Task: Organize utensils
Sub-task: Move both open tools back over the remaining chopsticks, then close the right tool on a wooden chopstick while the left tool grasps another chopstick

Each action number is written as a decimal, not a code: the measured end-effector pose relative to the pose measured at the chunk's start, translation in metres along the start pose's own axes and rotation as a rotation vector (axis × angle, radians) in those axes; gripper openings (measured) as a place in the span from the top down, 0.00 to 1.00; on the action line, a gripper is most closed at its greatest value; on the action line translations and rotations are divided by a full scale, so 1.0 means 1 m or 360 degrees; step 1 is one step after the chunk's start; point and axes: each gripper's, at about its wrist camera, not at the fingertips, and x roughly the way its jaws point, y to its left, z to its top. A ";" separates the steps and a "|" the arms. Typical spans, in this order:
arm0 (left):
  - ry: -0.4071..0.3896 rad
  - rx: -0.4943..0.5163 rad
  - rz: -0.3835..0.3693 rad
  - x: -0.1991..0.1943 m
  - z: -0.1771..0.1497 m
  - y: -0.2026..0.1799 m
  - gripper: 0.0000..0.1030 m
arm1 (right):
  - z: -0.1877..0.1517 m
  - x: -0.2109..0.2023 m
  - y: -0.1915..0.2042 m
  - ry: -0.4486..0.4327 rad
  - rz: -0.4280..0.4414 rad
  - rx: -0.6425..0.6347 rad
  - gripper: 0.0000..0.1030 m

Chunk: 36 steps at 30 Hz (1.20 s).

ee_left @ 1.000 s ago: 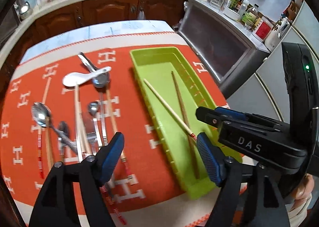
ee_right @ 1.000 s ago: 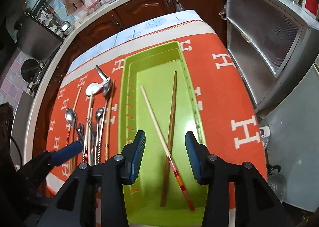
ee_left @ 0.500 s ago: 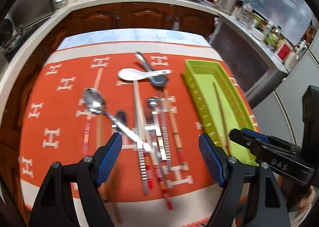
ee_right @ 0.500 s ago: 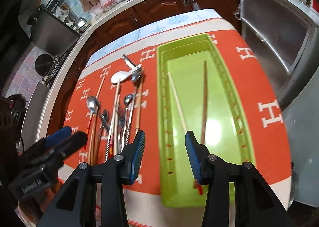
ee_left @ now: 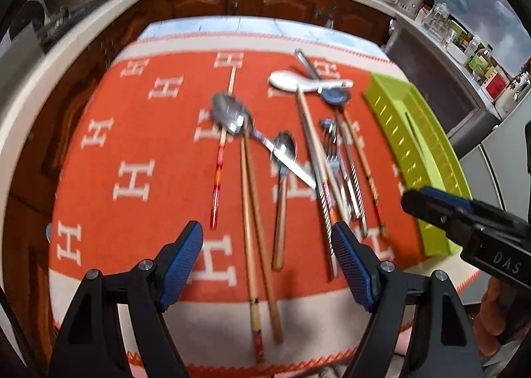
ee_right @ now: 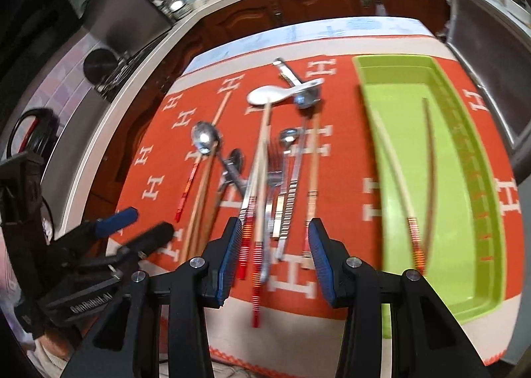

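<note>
Both grippers, left gripper [ee_left: 267, 263] and right gripper [ee_right: 272, 256], hover with jaws apart and empty; loose utensils [ee_right: 265, 172] lie mid-frame, left of the green tray [ee_right: 497, 178]. Single out one chopstick's free end.

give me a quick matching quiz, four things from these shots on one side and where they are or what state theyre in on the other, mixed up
Things:
1. white spoon
2. green tray
3. left gripper
4. large metal spoon

Descriptions:
A. holds two chopsticks
B. open, nothing between its fingers
C. lies across a red-tipped chopstick
D. far end of the utensil pile, beside a metal ladle

Pairs: 1-D, 2-A, 3-B, 4-C
</note>
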 end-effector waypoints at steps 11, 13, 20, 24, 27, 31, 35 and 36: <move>0.0186 -0.0129 -0.0263 0.024 -0.025 0.036 0.35 | -0.014 0.049 0.048 0.0108 0.0002 -0.0100 0.59; 0.0231 -0.0143 -0.0303 0.031 -0.027 0.039 0.43 | -0.015 0.056 0.047 0.0138 0.0008 -0.0086 0.59; 0.0270 -0.0186 -0.0344 0.041 -0.030 0.041 0.61 | -0.015 0.061 0.045 0.0136 0.0004 -0.0087 0.59; 0.0274 -0.0216 -0.0332 0.043 -0.030 0.047 0.67 | -0.013 0.062 0.046 0.0135 0.0010 -0.0104 0.59; 0.0265 -0.0194 -0.0293 0.044 -0.028 0.044 0.71 | -0.014 0.063 0.048 0.0144 0.0022 -0.0114 0.59; 0.0255 -0.0129 -0.0220 0.044 -0.026 0.035 0.71 | -0.014 0.064 0.050 0.0141 0.0031 -0.0125 0.59; 0.0239 -0.0028 -0.0127 0.046 -0.024 0.022 0.71 | -0.013 0.065 0.050 0.0141 0.0031 -0.0125 0.59; 0.0231 -0.0001 -0.0106 0.046 -0.024 0.019 0.71 | -0.013 0.065 0.050 0.0142 0.0031 -0.0123 0.59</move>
